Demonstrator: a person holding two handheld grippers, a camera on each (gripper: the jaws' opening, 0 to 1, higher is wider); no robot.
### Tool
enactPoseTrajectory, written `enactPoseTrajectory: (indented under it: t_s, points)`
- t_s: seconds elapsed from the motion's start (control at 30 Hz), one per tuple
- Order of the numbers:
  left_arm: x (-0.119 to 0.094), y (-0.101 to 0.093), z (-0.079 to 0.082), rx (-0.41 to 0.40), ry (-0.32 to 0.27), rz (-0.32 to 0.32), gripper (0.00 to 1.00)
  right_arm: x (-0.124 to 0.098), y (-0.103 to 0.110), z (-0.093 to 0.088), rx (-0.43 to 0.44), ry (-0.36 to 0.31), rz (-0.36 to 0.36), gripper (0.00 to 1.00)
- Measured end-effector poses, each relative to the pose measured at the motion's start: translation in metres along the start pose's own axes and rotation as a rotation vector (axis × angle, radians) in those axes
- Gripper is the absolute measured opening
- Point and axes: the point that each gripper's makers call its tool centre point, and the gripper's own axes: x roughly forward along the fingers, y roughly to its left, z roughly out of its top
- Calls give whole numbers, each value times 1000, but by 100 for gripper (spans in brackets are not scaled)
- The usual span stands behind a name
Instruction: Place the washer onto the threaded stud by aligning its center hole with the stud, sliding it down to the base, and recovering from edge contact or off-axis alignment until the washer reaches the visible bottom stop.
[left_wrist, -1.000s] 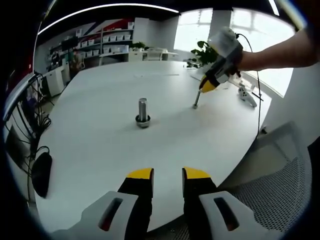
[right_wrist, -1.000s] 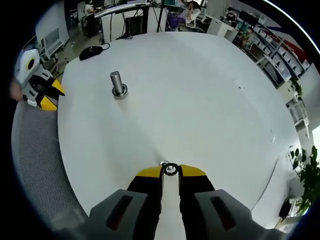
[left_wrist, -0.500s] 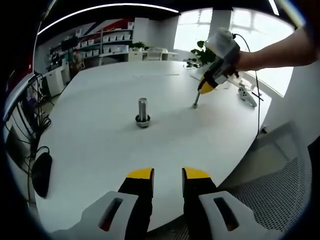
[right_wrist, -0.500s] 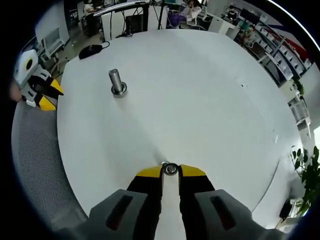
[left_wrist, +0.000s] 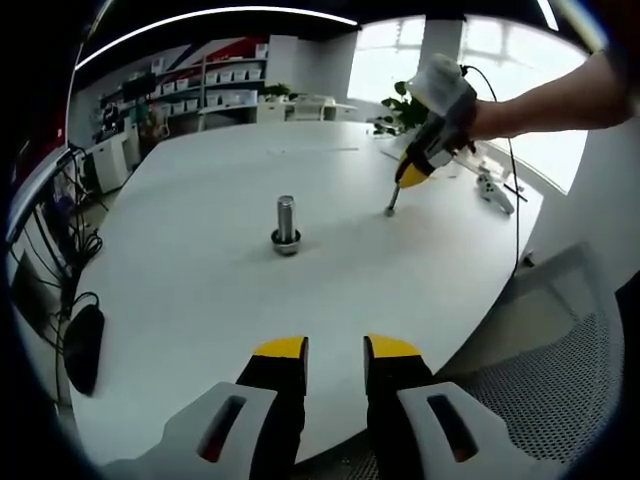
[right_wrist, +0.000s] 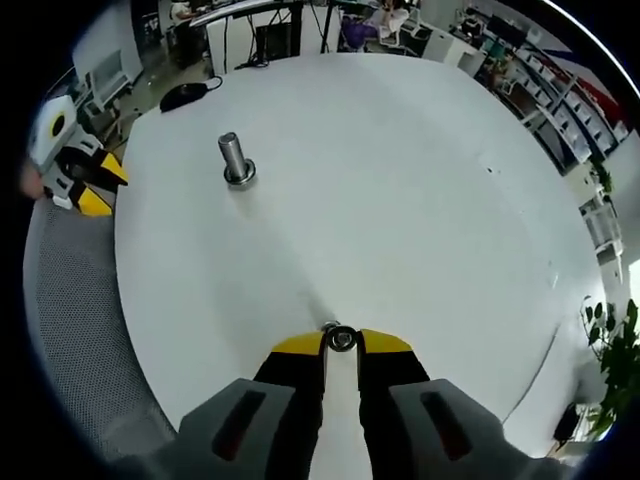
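Right gripper (right_wrist: 341, 343) pinches washer (right_wrist: 341, 339) (half-hidden).

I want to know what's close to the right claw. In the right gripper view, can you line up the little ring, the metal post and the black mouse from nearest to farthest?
1. The little ring: pinched right between the right claw tips.
2. The metal post: standing upright on the white table, off to the upper left.
3. The black mouse: beyond the post, at the table's far edge.

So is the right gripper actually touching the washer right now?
Touching. In the right gripper view the washer sits pinched between the yellow tips of the right gripper, with no gap on either side.
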Motion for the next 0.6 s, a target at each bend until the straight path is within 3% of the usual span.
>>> enactPoseTrajectory:
  t_s: [0.47,0.53,0.6]
  points:
    - [1,0,-1,1,7,3,20,17,1,-1,-9,51,23,13]
    - [0,0,-1,-1,9,2,20,18,5,2,-15,46,43,8]
    - [0,0,-2,-1,9,2,20,20,3,8,-27,36,19,8]
